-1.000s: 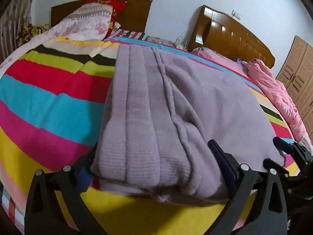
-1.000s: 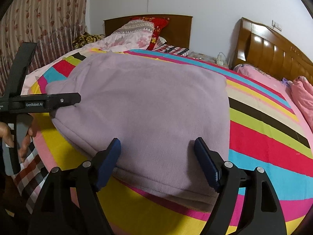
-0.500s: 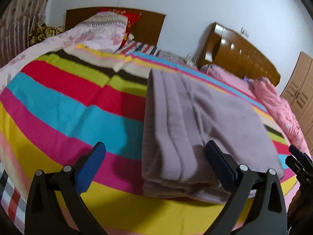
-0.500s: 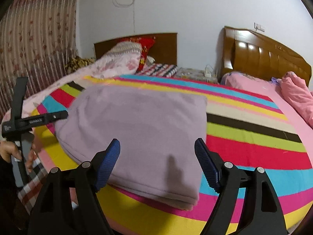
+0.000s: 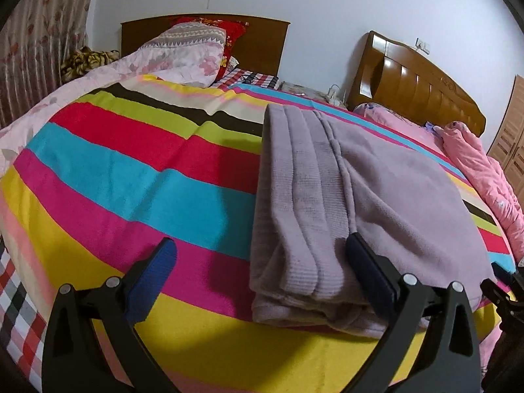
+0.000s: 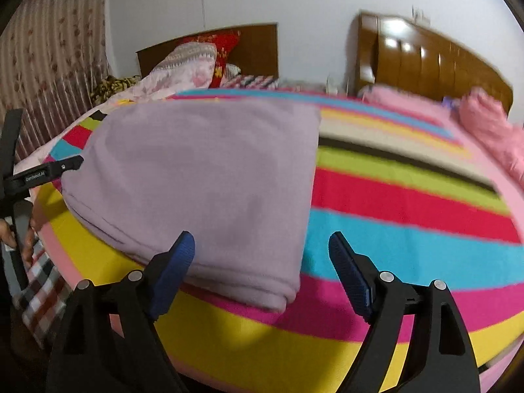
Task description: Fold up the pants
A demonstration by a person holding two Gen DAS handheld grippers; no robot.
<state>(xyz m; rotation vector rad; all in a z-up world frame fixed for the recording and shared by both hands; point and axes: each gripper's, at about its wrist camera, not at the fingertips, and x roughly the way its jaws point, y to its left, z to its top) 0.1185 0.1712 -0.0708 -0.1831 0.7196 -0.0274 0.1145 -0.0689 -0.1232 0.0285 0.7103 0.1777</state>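
The lilac pants (image 5: 376,190) lie folded flat on the striped bedspread (image 5: 131,170), with stacked ribbed edges along their left side. My left gripper (image 5: 258,245) hovers open over that left edge; its right finger is above the cloth and its left finger above bare bedspread. In the right wrist view the pants (image 6: 203,170) fill the left half. My right gripper (image 6: 260,239) is over their near right corner with its jaws opening; the pads do not press on the cloth. The left gripper (image 6: 42,173) shows at the far left, held by a hand (image 6: 9,229).
Pillows (image 5: 183,55) lie at the head of the bed before a wooden headboard (image 5: 416,82). A pink quilt (image 5: 481,170) runs along the right side, a wardrobe (image 5: 511,144) behind it. A curtain (image 5: 32,49) hangs at the left. The bed's near edge is just below both grippers.
The left gripper has slid left, so the pants now sit under its right finger only. The right gripper has slid right, so the pants lie to its left.
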